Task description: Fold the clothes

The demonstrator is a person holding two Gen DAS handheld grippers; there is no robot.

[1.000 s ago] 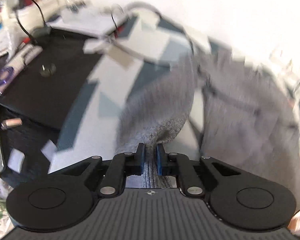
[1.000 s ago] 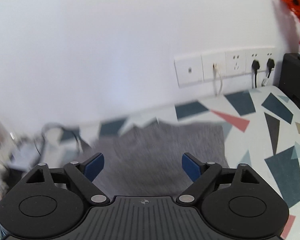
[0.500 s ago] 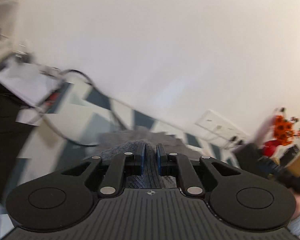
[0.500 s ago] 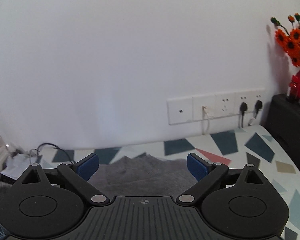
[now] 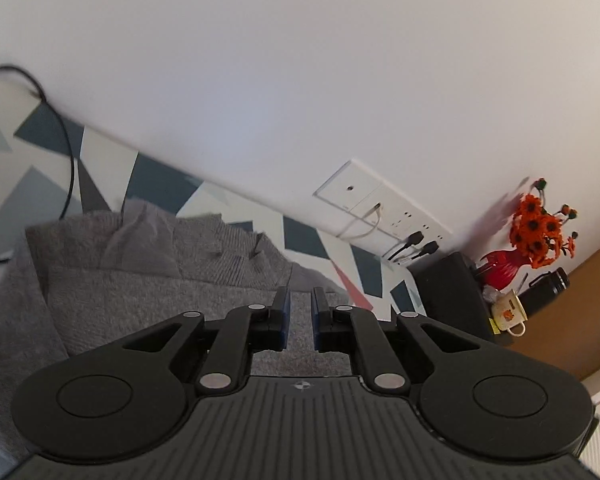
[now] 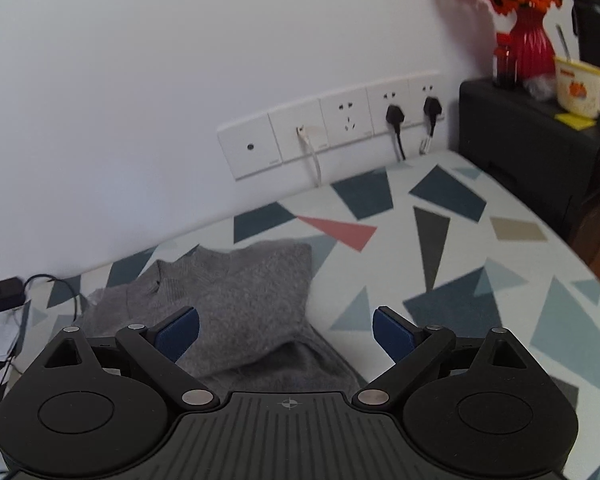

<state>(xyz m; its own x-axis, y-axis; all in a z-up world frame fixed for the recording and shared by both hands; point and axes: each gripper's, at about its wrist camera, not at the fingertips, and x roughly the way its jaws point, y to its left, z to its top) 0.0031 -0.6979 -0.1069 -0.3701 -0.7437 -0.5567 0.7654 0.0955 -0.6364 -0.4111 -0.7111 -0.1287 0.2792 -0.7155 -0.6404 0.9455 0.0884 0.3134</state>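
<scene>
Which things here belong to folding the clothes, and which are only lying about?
For the job:
- grey knitted sweater
- left claw, nearly closed
- right claw, open

Lying about:
- red ribbed vase of orange flowers
- yellow-rimmed white mug
- black wall plugs
- black cable

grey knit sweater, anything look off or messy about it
The grey knit sweater is only part-folded: its top layer lies crooked over the layer beneath, with a rumpled neckline. No damage or spill shows.
</scene>
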